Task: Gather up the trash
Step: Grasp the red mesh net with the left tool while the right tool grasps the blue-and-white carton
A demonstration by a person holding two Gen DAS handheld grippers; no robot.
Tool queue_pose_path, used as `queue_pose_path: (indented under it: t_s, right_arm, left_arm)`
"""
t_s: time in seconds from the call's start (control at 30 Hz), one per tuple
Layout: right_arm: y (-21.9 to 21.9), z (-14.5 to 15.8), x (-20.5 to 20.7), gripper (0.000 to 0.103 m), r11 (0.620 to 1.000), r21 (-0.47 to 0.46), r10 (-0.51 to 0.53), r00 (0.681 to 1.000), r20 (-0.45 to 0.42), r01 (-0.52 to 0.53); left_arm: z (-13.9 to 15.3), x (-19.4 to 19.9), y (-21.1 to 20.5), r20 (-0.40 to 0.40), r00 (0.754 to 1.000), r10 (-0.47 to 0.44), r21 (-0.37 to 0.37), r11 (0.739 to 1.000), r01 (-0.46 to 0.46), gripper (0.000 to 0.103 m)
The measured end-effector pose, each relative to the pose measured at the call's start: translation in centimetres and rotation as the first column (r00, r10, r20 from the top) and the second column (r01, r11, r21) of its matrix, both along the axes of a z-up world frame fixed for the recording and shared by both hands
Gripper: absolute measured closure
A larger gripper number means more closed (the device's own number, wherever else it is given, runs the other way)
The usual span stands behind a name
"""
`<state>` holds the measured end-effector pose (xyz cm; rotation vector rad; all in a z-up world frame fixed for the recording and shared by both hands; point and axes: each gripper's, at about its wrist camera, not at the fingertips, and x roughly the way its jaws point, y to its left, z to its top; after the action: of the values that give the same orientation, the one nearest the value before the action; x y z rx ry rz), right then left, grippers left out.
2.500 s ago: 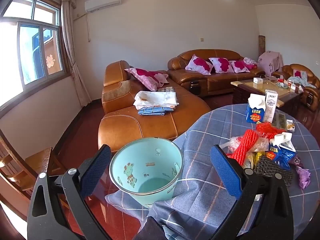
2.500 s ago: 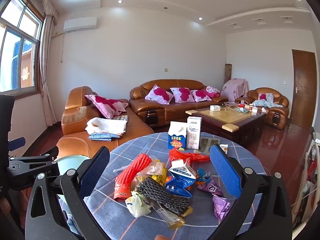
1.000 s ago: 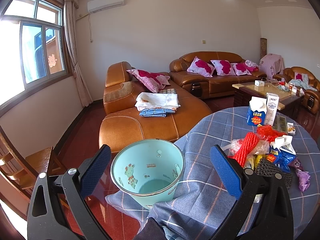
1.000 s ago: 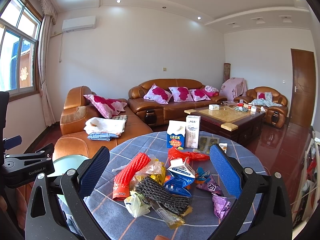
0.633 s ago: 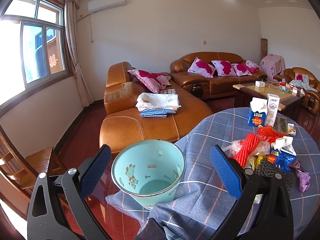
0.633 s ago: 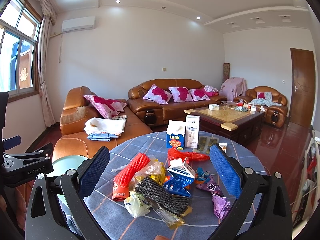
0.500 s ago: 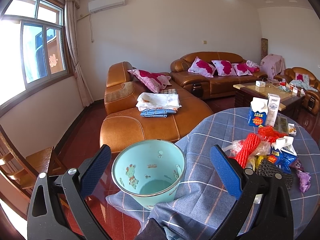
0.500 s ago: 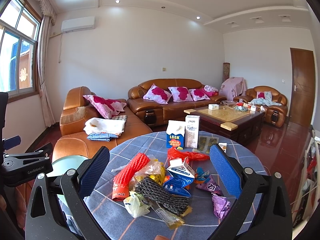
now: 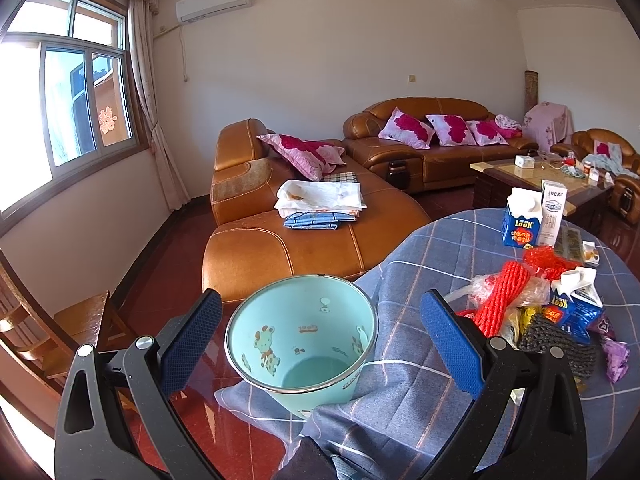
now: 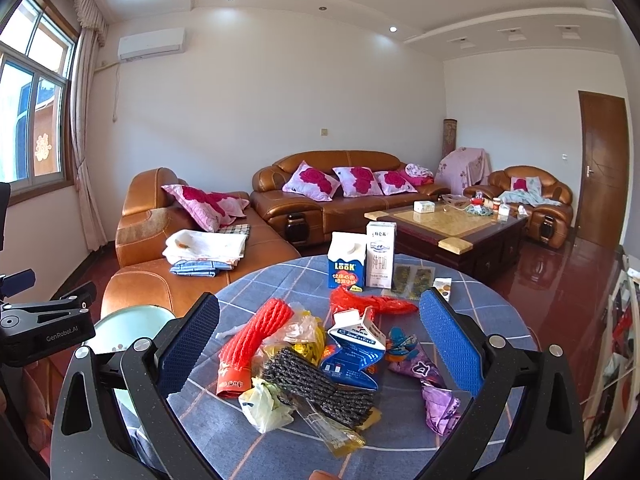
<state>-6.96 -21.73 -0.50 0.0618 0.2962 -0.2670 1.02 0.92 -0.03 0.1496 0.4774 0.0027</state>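
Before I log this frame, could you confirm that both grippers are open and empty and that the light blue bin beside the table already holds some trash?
One detail is wrong: the light blue bin holds nothing, as the left wrist view shows its bare bottom. The left gripper and right gripper are indeed open and empty.

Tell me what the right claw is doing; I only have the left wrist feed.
Observer: The right claw is open and holds nothing; the trash pile shows between its fingers.
Operator: Name what lies at the near side of that pile.
Observer: A clear wrapper with yellowish contents and a pale yellow bag lie in front of the black mesh.
Operator: Report what stands at the far right of the room.
Observer: A brown wooden door, shut, beyond the armchair.
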Motion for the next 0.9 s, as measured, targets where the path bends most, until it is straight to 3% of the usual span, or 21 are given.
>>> queue_pose_path:
  t_s: [0.17,0.43,0.9]
  right_arm:
    - [-1.1,-1.7,0.9,0.005,0.999,0.004,-0.034,0.999,-0.024,0.034]
    - [-3.8,-5.6,2.5,0.005,0.993,-0.001,-0.119,0.989,-0.088,0.119]
    - [-6.3,-9.6,4.0,0.008,0.990,0.016,-0.139,0.981,-0.135,0.143]
  left_arm:
    - [-1.5,1.3,-0.6,-0.035,0.999,-0.035,-0.010,0.999,0.034,0.006]
    - [-4.6,3.8,-4.3,-0.048,0.995,-0.092,0.050,0.994,0.094,0.006]
    - [-9.7,5.5,-12.6,-0.112,0.957,-0.269,0.110,0.953,0.281,0.007]
